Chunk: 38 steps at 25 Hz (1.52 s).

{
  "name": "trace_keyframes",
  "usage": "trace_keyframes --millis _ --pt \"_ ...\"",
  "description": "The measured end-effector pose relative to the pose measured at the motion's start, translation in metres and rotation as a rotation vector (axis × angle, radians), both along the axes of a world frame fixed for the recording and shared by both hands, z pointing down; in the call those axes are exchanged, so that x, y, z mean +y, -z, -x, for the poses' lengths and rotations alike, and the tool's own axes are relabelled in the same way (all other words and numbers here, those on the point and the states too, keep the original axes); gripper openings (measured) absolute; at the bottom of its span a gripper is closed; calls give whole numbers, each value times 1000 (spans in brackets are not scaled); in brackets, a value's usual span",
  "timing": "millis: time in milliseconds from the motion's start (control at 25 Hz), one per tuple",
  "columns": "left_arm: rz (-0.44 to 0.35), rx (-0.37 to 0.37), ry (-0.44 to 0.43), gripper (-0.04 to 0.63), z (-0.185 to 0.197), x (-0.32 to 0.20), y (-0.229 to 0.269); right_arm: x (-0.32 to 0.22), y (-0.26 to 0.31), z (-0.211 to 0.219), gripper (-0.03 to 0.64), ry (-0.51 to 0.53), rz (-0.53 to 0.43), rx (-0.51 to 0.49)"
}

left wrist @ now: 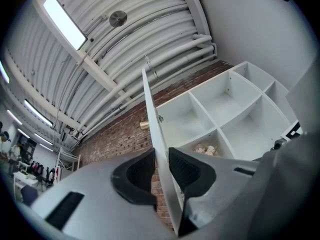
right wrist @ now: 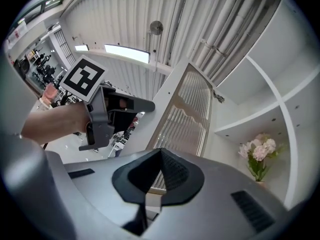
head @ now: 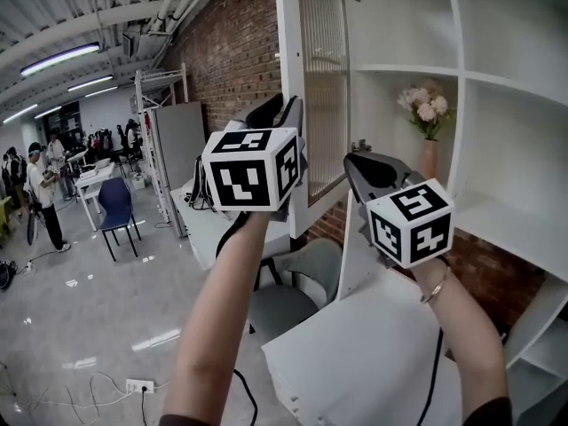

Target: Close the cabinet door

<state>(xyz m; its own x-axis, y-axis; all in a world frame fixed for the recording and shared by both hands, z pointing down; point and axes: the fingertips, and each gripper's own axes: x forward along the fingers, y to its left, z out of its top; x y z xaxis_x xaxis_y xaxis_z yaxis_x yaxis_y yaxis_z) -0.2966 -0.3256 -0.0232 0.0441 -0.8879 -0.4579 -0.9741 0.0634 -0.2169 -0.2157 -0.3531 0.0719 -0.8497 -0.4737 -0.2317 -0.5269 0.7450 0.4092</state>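
Observation:
The white cabinet door (head: 319, 87) with a ribbed glass panel stands open, edge-on, in front of the white shelf cabinet (head: 461, 74). My left gripper (head: 288, 109) is raised at the door's free edge. In the left gripper view the door edge (left wrist: 152, 119) runs between the two black pads (left wrist: 187, 171), which sit against both of its faces; a brass knob (left wrist: 144, 126) shows on its far side. My right gripper (head: 355, 162) hovers just right of the door's lower part, shut with nothing in it. It faces the door's inner side (right wrist: 185, 119), tips (right wrist: 161, 156) together.
A vase of pink flowers (head: 428, 114) stands on a shelf inside the cabinet. Below my arms are a white table (head: 355, 362) and a grey chair (head: 293, 291). A brick wall runs behind. People, desks and a blue chair (head: 115, 202) are far left; cables lie on the floor.

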Motion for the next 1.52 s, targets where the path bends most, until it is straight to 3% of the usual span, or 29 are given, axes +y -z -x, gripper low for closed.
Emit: trace_keyframes --millis 760,1320,1520 --pt "-39 -39 -55 92 -94 -8 1 -17 -14 -87 0 -157 45 3" --pt "-61 -90 -86 115 -189 -53 -1 -33 -35 -178 0 -316 60 18" --pt "-37 -116 -110 123 -214 -72 -2 -39 -37 -209 0 -370 74 13"
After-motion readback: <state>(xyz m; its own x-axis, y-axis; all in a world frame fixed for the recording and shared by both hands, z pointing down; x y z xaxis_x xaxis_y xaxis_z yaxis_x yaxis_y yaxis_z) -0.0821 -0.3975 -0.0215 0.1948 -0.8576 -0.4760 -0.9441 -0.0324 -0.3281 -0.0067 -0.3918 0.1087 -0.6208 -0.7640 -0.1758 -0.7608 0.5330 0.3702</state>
